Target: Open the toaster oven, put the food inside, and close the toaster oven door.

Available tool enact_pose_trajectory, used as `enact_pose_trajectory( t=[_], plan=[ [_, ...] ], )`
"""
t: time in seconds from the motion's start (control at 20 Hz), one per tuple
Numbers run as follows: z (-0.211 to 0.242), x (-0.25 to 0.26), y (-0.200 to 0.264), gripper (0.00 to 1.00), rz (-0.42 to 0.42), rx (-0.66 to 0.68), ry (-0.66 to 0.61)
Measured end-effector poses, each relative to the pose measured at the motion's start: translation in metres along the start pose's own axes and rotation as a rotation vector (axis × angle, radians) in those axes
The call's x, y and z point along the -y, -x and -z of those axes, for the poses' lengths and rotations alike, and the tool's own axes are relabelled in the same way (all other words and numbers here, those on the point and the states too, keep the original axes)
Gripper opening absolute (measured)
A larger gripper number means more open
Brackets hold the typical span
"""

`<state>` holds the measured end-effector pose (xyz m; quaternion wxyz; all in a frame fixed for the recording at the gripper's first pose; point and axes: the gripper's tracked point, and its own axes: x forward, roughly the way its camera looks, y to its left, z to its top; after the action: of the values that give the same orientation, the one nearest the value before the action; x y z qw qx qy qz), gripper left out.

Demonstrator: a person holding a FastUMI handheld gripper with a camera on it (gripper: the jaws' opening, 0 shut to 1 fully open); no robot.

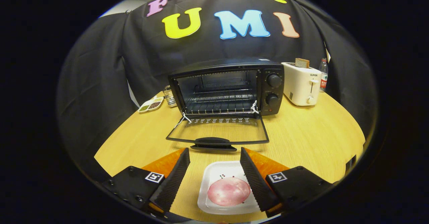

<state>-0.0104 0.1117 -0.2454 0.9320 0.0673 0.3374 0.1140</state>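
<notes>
A black toaster oven (231, 83) stands on the wooden table (308, 133), its glass door (218, 130) folded down flat toward me with the handle (212, 143) nearest. The wire rack (221, 98) inside holds nothing. A white square plate (214, 177) with a round pink slice of food (228, 191) lies on the table between my fingers. My gripper (214, 155) is open, its fingertips just short of the door handle and apart from the plate on both sides.
A white toaster (301, 83) with a slice of bread (302, 63) in its slot stands right of the oven, a plastic bottle (323, 75) behind it. A small divided dish (150, 104) and a glass jar (169, 96) sit left of the oven.
</notes>
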Motion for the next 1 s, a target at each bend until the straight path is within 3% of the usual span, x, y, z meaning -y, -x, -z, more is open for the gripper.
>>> enact_pose_trajectory(
  t=[0.25,0.55,0.85,1.0],
  plan=[
    [-0.001,0.027,0.02,0.98,-0.043,-0.05,-0.054],
    [0.005,0.046,0.022,0.98,-0.182,-0.206,-0.122],
    [0.027,0.076,0.005,0.98,-0.209,-0.415,-0.201],
    [0.051,0.086,0.003,0.98,-0.219,-0.541,-0.175]
  ],
)
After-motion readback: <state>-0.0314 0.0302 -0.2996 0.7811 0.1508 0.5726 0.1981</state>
